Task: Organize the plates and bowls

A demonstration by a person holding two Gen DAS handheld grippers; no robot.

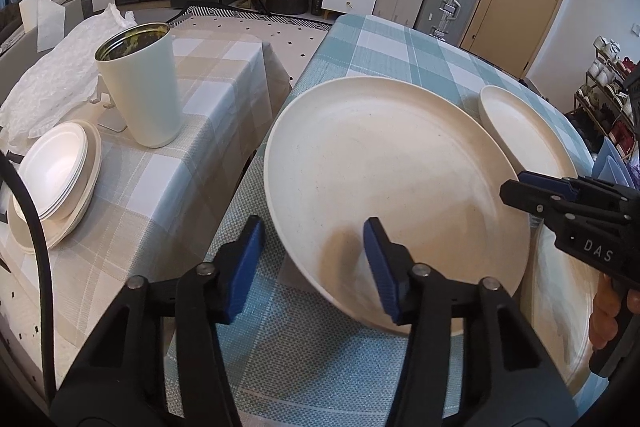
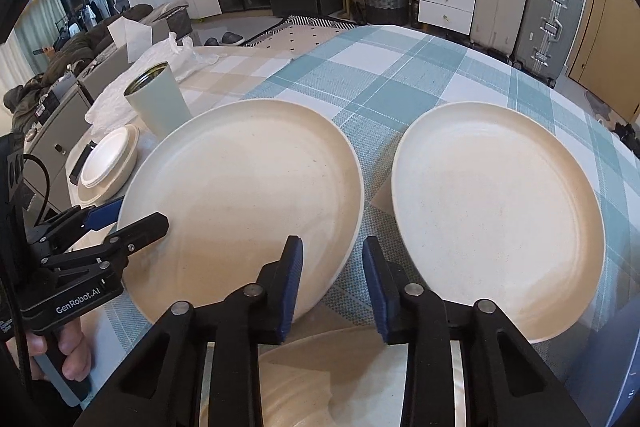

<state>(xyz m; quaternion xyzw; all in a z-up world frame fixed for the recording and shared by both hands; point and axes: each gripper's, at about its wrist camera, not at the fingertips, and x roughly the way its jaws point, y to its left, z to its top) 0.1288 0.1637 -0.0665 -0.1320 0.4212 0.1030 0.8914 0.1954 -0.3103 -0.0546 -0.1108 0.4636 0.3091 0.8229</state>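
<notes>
Left wrist view: the left gripper (image 1: 314, 271) straddles the near rim of the large cream plate (image 1: 384, 187), which tilts above the blue-checked counter (image 1: 392, 47), its fingers (image 1: 380, 269) not visibly pressing. Right wrist view shows the right gripper (image 2: 332, 287) likewise astride the opposite rim (whether either truly clamps, I cannot tell). A second plate (image 2: 496, 223) lies flat just beside it.

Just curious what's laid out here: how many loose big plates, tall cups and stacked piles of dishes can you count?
Large round cream plates: 3
Tall pale tumbler: 1
Pile of white bowls on cream plates: 1
Total: 5
</notes>
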